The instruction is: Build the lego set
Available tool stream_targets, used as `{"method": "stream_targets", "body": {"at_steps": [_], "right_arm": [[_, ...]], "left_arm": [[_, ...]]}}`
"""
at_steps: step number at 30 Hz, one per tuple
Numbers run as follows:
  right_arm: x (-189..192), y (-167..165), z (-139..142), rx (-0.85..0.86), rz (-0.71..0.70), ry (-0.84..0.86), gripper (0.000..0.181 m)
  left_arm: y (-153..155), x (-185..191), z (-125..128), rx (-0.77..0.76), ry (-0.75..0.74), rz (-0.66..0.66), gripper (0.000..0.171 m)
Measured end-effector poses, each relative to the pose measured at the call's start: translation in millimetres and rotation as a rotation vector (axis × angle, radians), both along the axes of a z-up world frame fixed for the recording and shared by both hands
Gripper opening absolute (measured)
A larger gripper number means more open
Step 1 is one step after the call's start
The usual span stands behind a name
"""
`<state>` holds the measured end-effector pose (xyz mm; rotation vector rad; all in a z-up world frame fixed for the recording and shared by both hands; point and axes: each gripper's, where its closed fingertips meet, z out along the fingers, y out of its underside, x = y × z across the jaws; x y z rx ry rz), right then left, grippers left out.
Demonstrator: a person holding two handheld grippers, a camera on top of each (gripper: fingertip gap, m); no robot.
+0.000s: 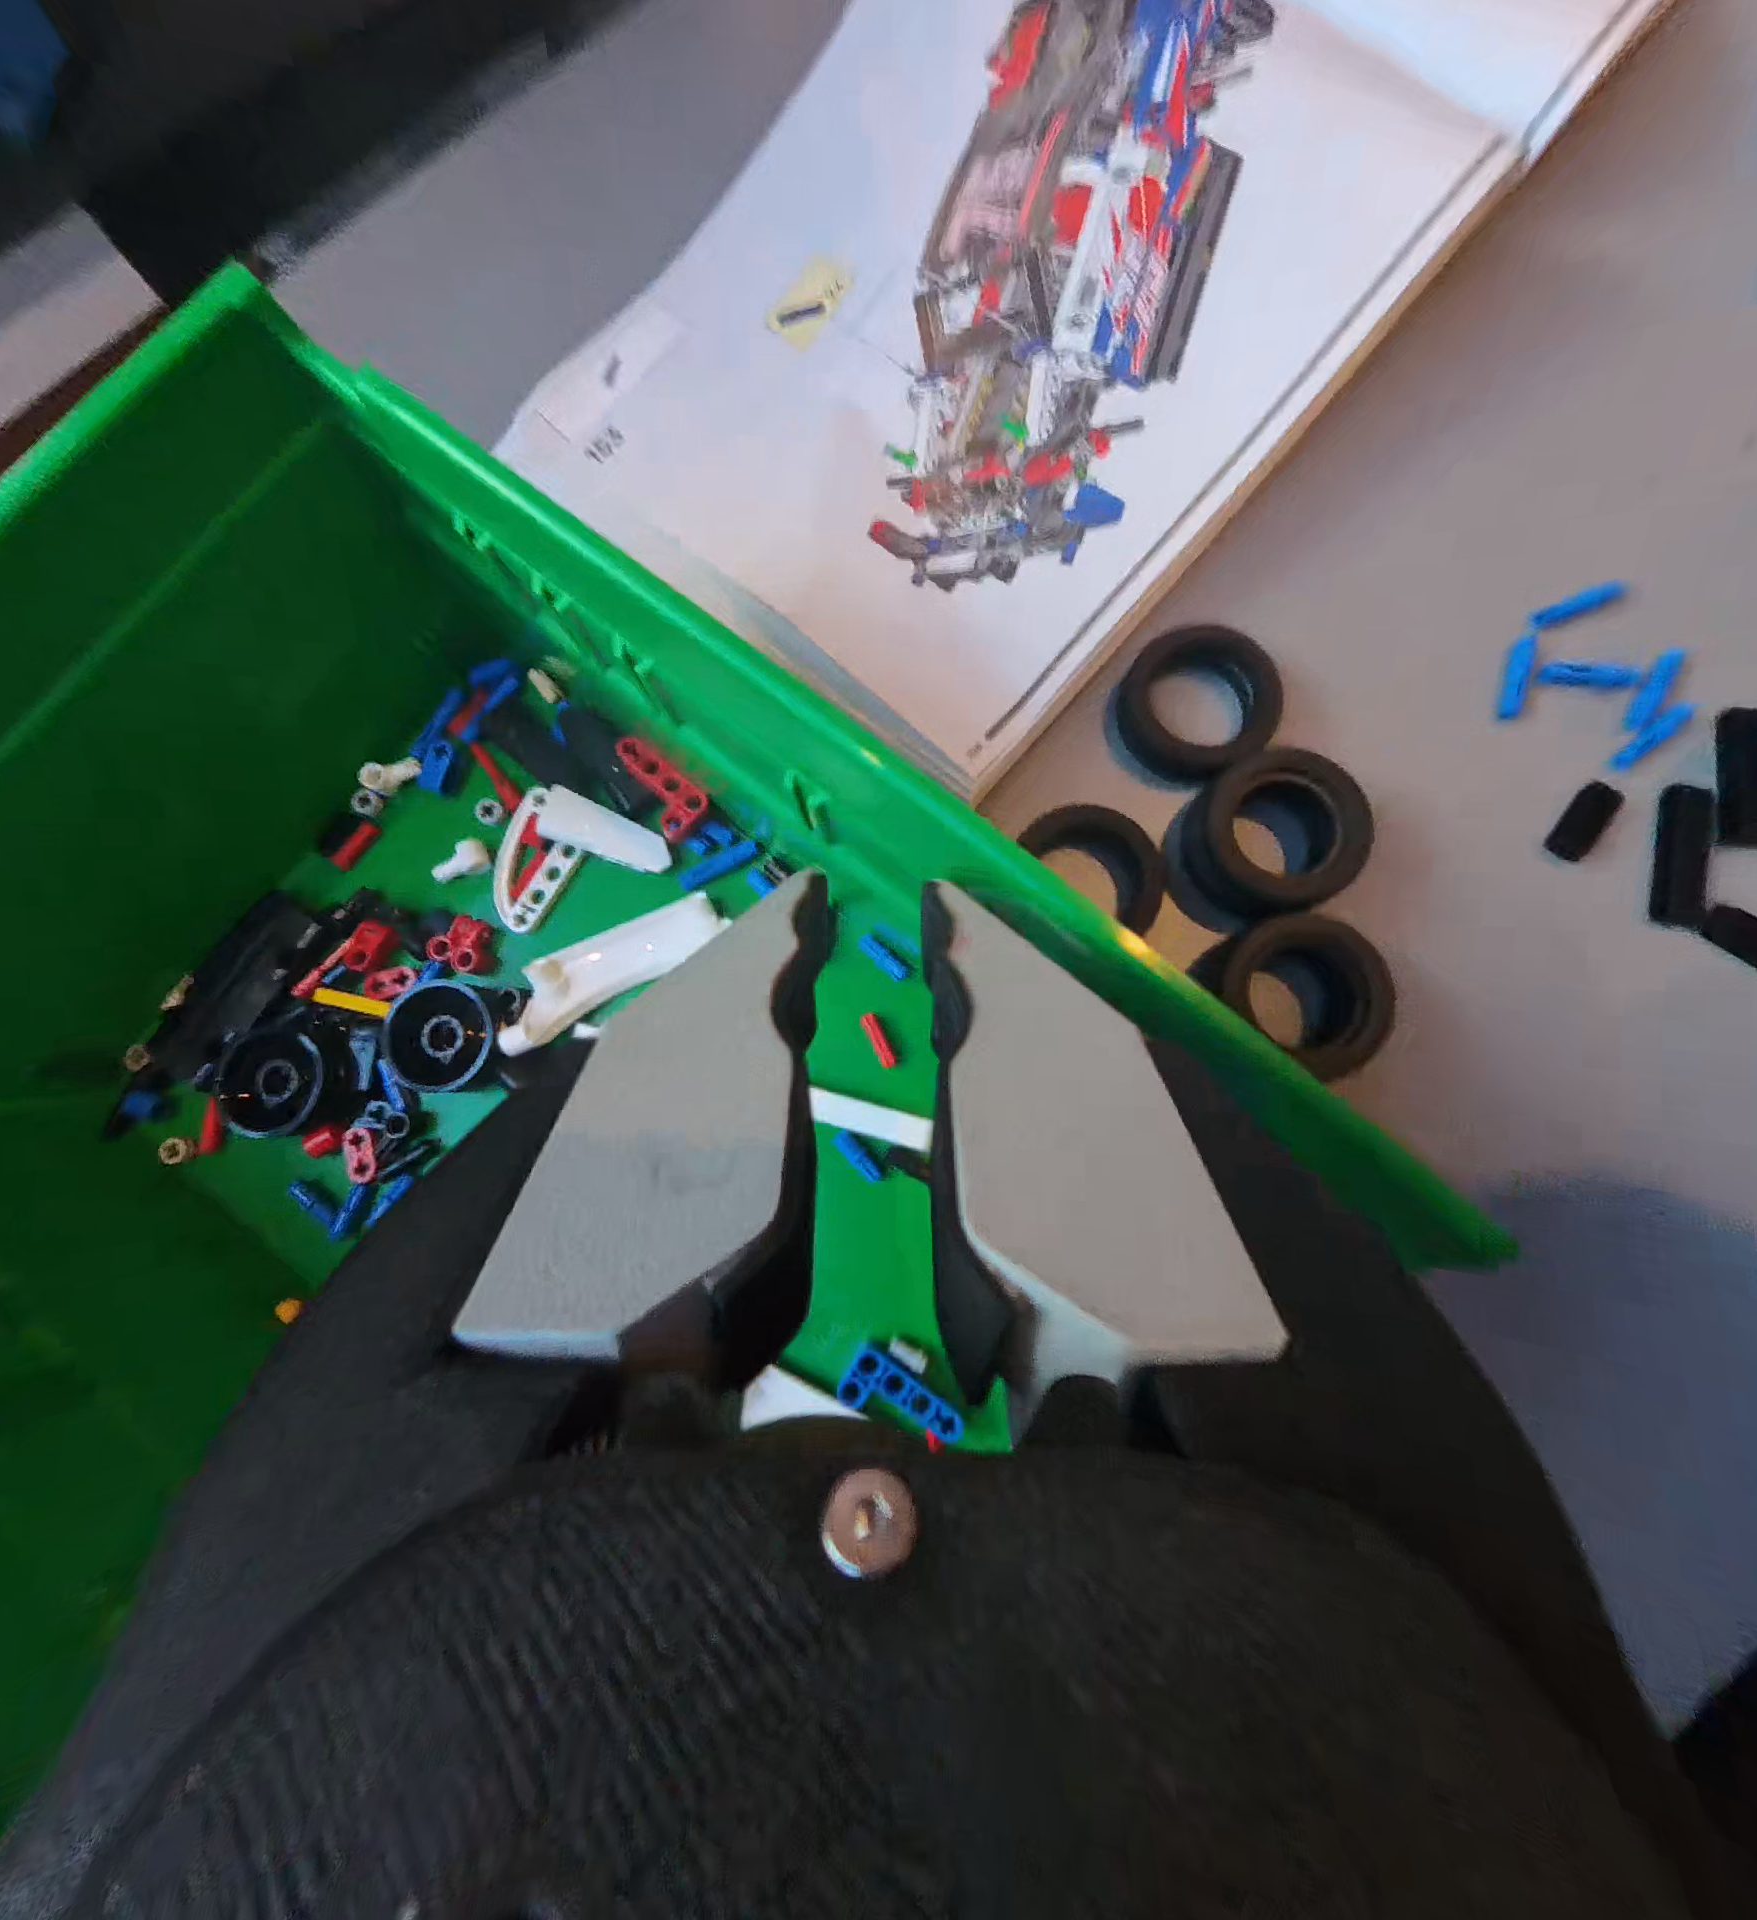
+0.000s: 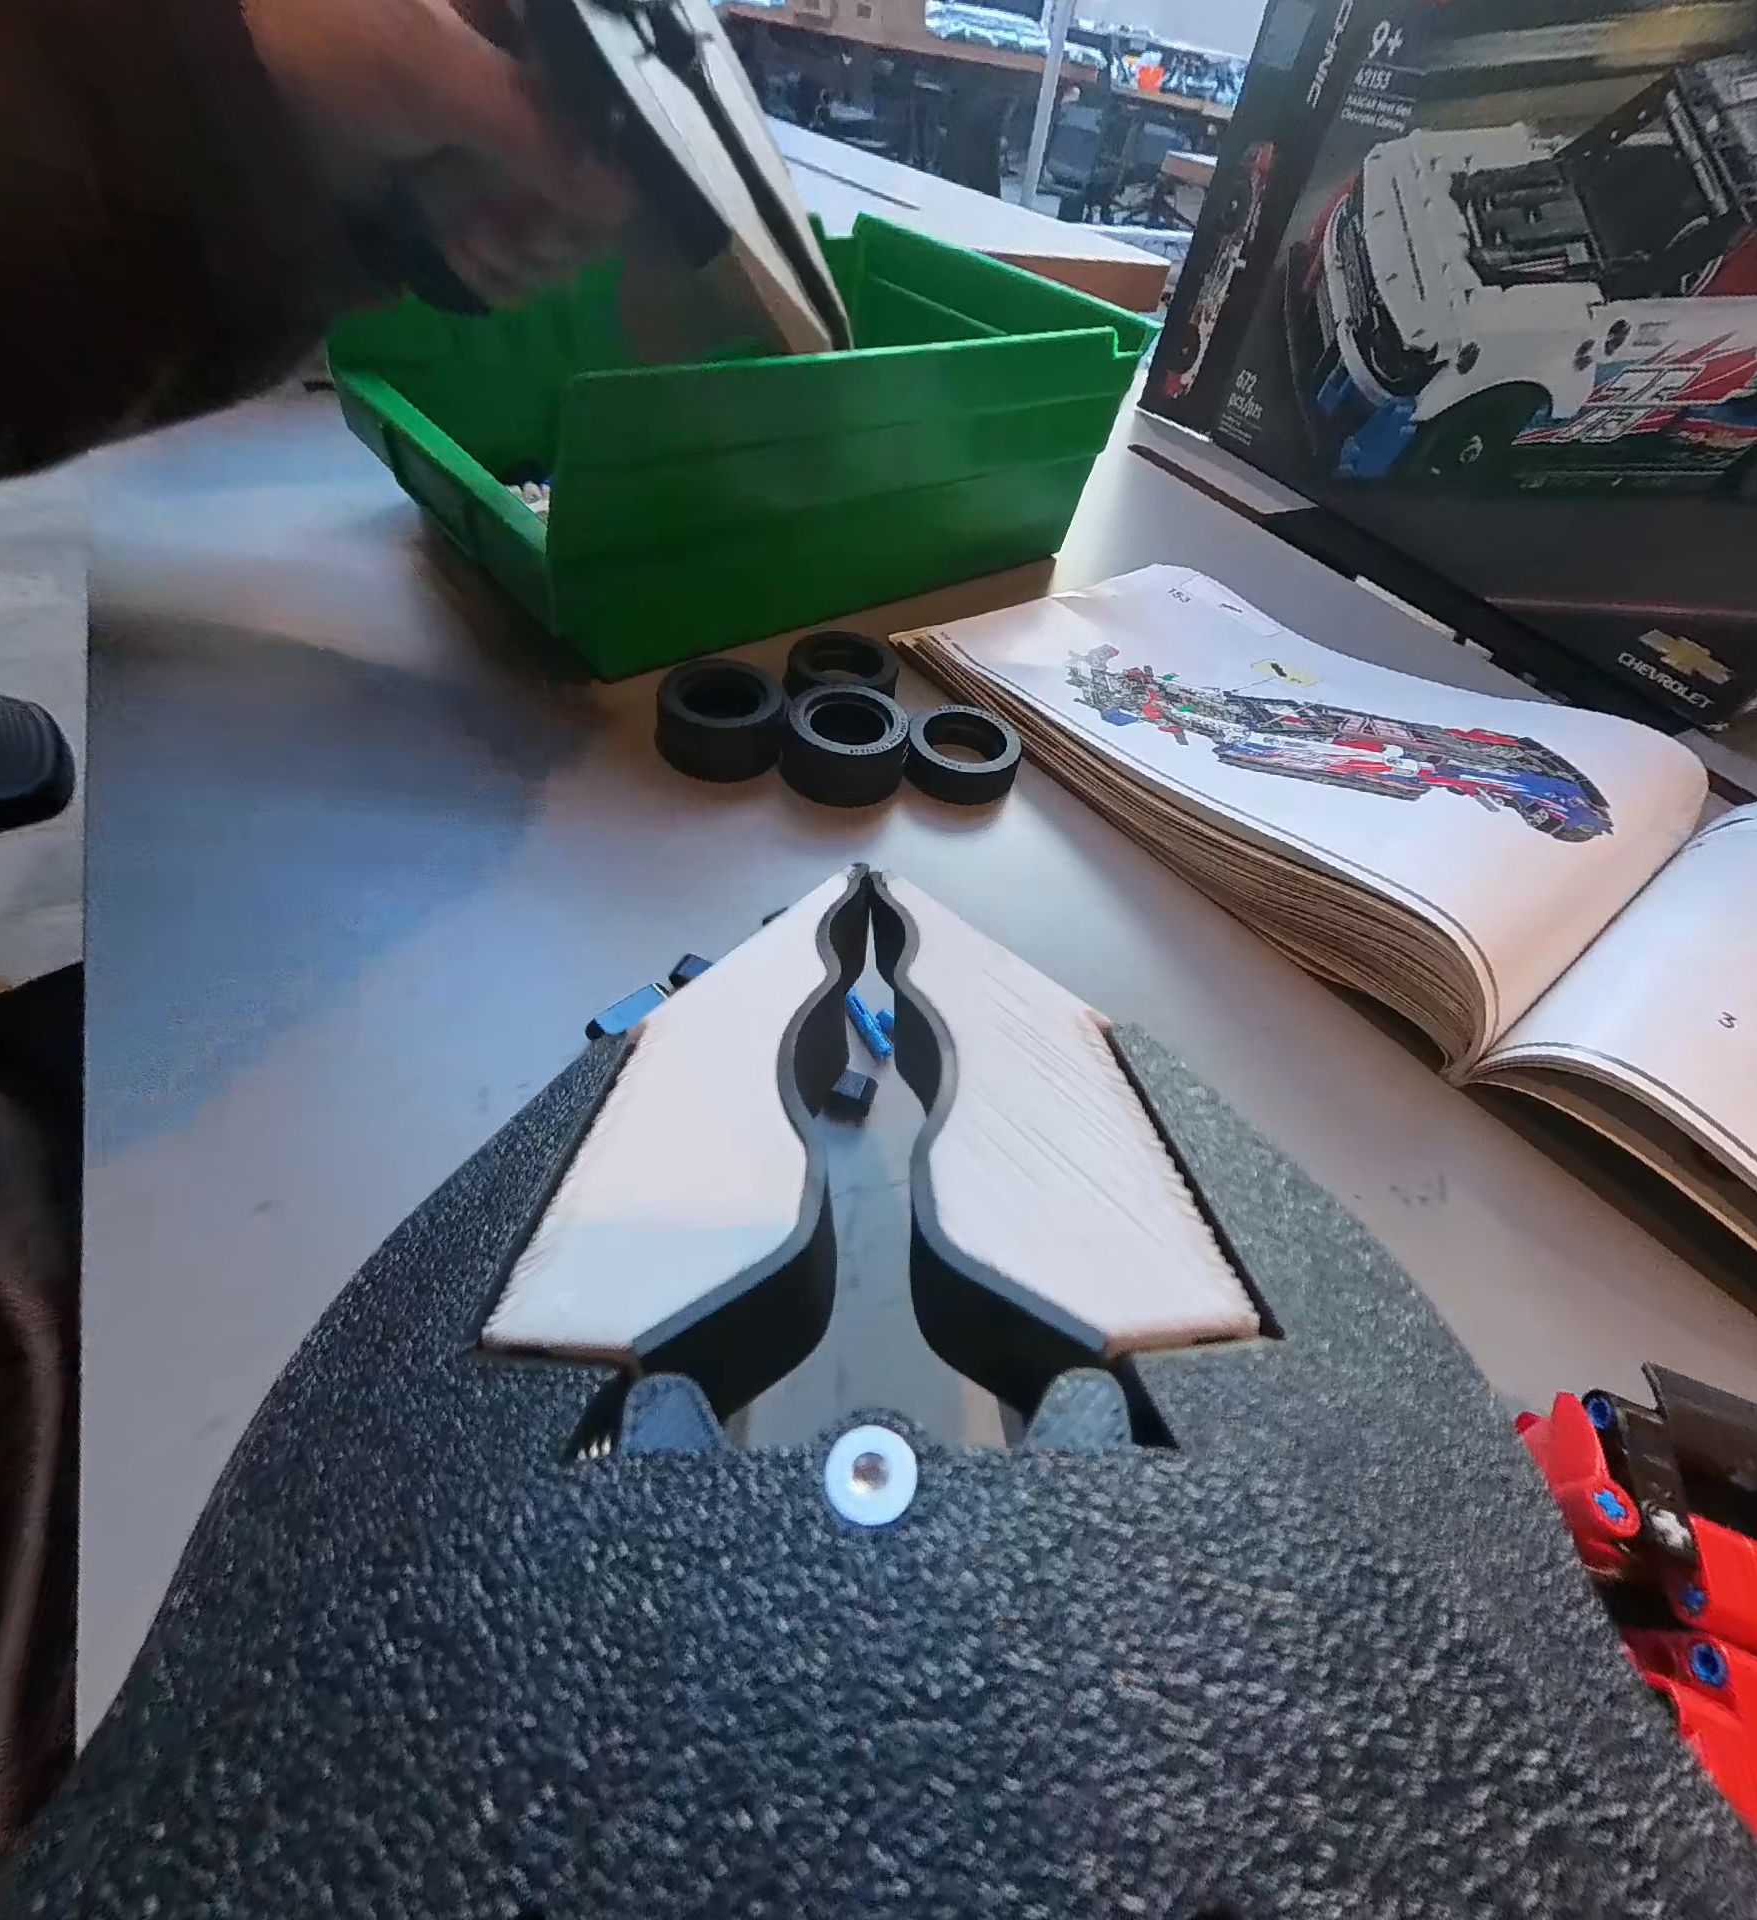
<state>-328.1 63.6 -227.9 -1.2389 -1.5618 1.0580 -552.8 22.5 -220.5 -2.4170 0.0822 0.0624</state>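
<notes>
Step in hand, as judged: picking a part from stock. The left claw [image 1: 874, 914] hangs over the green bin [image 1: 230, 644], its tips pointing down past the right-hand wall toward the floor of the bin; the jaws stand apart with nothing between them. Seen through the gap lie a small red pin [image 1: 878, 1039], a white bar [image 1: 869, 1120] and blue pins, none of them touched. The main heap of loose pieces, with two black wheel hubs [image 1: 354, 1055] and white curved panels [image 1: 614, 961], sits to the left of the claw. The frame is motion-blurred, so the exact target cannot be told. The next move probably calls for lowering onto one small part and closing square on it; the parts are tiny and crowded, so a neighbour could get nipped as well. The right claw [image 2: 866, 878] is held low over the surface [image 2: 334, 935], level and pointing toward the far side, tips closed on each other and holding nothing. Blue pins [image 2: 869, 1023] and a small black piece [image 2: 851, 1096] lie on the surface beneath it. Four black tyres [image 2: 838, 727] rest between it and the bin, the open instruction book [image 2: 1373, 810] to the right, the set's box [image 2: 1528, 260] at far right. The red part-built model [image 2: 1705, 1590] lies at the near right edge.
</notes>
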Motion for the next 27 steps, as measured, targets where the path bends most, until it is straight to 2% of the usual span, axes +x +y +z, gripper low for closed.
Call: {"method": "stream_targets", "body": {"at_steps": [1,3,5,7,8,11,13,15,18,23,25,27], "right_arm": [[1,0,2,-0.013,0.005,0.014,0.0],[3,1,7,-0.047,0.016,0.039,0.0],[4,1,10,-0.077,0.029,0.054,0.0],[5,0,11,-0.09,0.046,0.059,0.0],[5,-1,11,-0.092,0.052,0.058,0.0],[5,-3,10,-0.088,0.064,0.054,0.0],[4,-4,9,-0.087,0.071,0.047,0.0],[4,-5,9,-0.097,0.077,0.046,0.0],[4,-3,10,-0.117,0.075,0.052,0.0],[6,-2,14,-0.119,0.072,0.077,0.0],[6,-2,14,-0.117,0.066,0.075,0.0],[5,-1,11,-0.109,0.057,0.062,0.0]], "left_arm": [[2,-2,2,0.012,0.036,0.007,0.014],[1,-5,5,0.028,0.063,0.018,0.023],[-1,2,9,0.057,0.02,-0.046,0.019],[-4,2,19,0.132,0.042,-0.1,0.024],[-5,-3,26,0.164,0.053,-0.084,0.027],[-9,-48,45,0.214,0.066,0.165,0.055],[-14,-85,51,0.195,0.099,0.366,0.056],[-14,-99,52,0.192,0.12,0.429,0.055],[-14,-85,47,0.193,0.086,0.402,0.052],[-41,-67,50,0.196,0.096,0.396,0.051],[-45,-55,49,0.201,0.047,0.351,0.051],[-46,-40,36,0.142,0.01,0.265,0.05]]}}
